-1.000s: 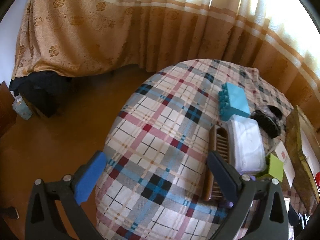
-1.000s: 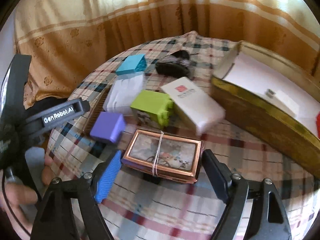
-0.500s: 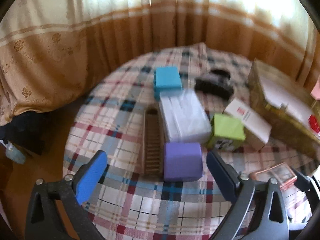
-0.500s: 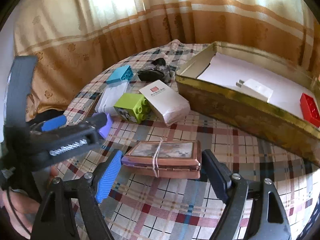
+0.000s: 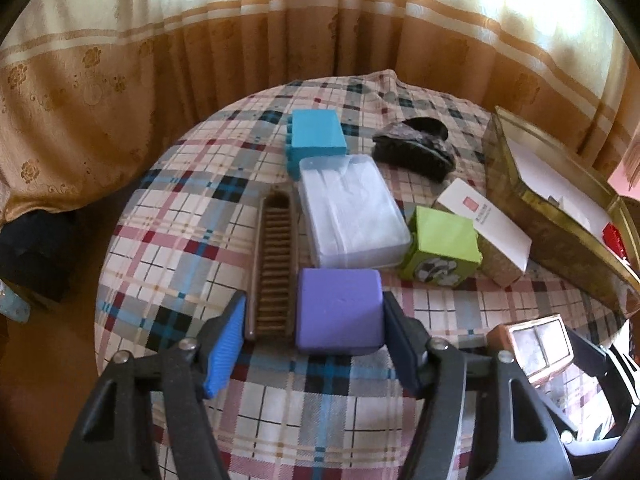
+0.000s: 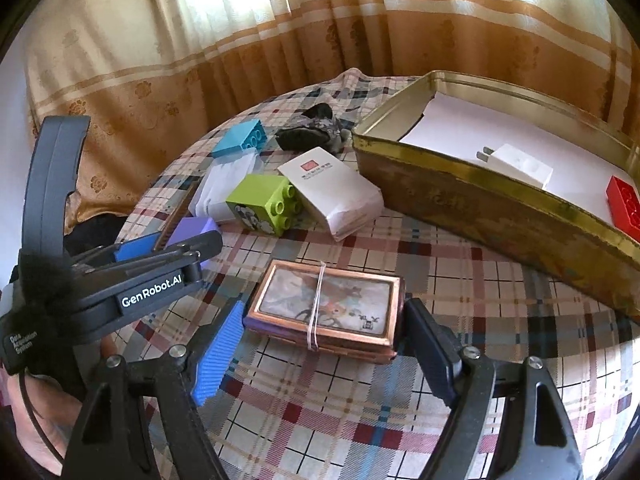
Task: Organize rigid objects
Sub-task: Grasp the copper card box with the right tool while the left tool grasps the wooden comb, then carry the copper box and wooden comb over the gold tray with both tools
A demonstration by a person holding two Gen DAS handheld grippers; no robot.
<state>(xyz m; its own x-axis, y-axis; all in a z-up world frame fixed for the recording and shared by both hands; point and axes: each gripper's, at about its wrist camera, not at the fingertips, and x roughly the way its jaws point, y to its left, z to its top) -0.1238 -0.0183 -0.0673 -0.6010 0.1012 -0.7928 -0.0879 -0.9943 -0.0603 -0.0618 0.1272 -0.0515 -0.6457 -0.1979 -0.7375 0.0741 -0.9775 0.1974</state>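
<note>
Straddling the purple block [image 5: 338,312] and the brown comb [image 5: 274,268] beside it, the left gripper [image 5: 314,344] stands open, gripping nothing. Right gripper [image 6: 320,344] likewise open around the copper-framed case [image 6: 324,304] (rubber-banded), pads apart from it, near the gold tin [image 6: 480,208].

The left gripper [image 5: 314,342] spans both the purple block [image 5: 338,312] and the wooden comb [image 5: 273,276] (they lie side by side). Beyond them the clear box [image 5: 352,210] and green brick [image 5: 440,248] crowd close; the plaid cloth [image 5: 180,240] lies bare leftward.
</note>
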